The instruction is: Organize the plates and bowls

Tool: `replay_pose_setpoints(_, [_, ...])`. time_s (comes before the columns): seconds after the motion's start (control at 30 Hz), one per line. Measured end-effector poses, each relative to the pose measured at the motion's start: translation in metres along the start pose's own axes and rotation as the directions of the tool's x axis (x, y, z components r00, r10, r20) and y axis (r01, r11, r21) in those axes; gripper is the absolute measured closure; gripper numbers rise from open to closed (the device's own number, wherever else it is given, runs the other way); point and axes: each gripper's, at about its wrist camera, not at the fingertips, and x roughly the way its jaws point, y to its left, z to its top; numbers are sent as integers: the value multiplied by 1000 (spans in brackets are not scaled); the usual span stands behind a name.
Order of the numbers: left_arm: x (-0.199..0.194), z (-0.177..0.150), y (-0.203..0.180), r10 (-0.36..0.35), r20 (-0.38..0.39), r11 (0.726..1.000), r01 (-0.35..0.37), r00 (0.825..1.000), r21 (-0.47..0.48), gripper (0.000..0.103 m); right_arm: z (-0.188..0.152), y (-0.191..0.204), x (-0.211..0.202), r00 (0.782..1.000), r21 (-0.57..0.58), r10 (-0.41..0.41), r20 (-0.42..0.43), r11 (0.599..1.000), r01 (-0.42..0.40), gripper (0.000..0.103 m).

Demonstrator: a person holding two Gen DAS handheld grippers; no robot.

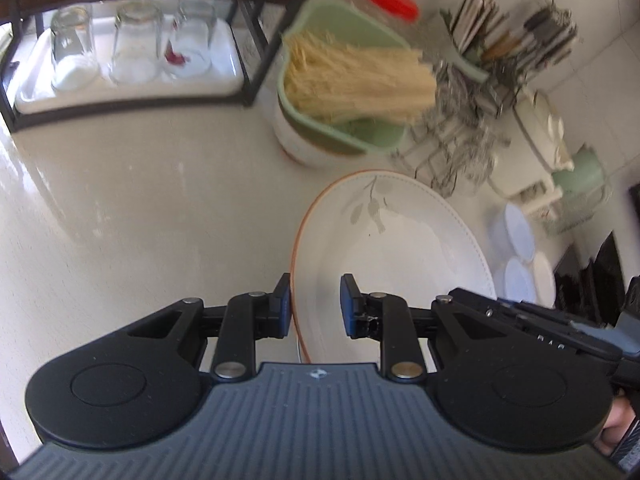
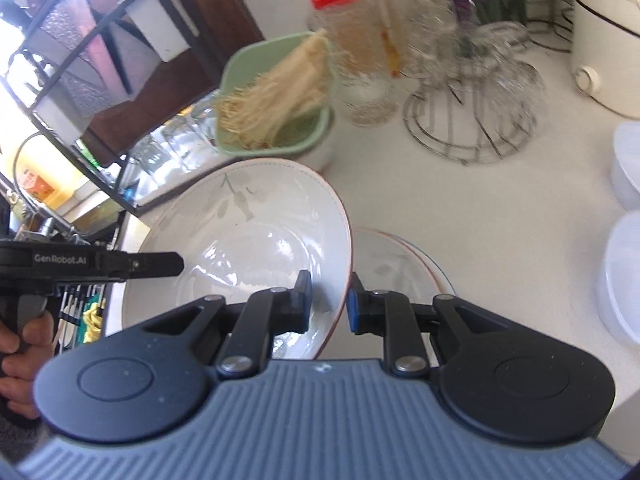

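A white bowl (image 1: 400,248) with an orange rim and a grey leaf print hangs tilted above the counter, held from two sides. My left gripper (image 1: 316,304) is shut on its left rim, one pad outside and one against the inner wall. My right gripper (image 2: 329,304) is shut on the bowl's (image 2: 248,232) right rim. Under the bowl's right edge a flat plate (image 2: 392,268) with the same orange rim lies on the counter. The left tool's black body (image 2: 100,264) reaches in from the left, with a hand (image 2: 16,344) on its grip.
A green basket of pale noodles (image 1: 344,80) and a red-lidded jar (image 2: 360,52) stand behind the bowl. A wire stand with glasses (image 2: 472,120) is to the right, then white tubs (image 2: 628,160). Upturned glasses on a white tray (image 1: 128,44) sit in a black frame at the far left.
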Motion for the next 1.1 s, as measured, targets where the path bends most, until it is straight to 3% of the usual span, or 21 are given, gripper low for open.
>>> replay_pose_setpoints(0.43, [32,-24,-19,46,-130,998,-40,990,55,77,-28,-28,7,998,74,-60,-33,995,62,81])
replay_pose_setpoints(0.6, [42,-21,-24,78,-158,995,-67,984,73,77,-29,-26,17,994,31,-107,-35,994,108,78])
replay_pose_setpoints(1.1, [45,-17,-24,93,-172,994,-81,981,73,76,-26,-20,31,983,-31,-182,-21,983,181,79])
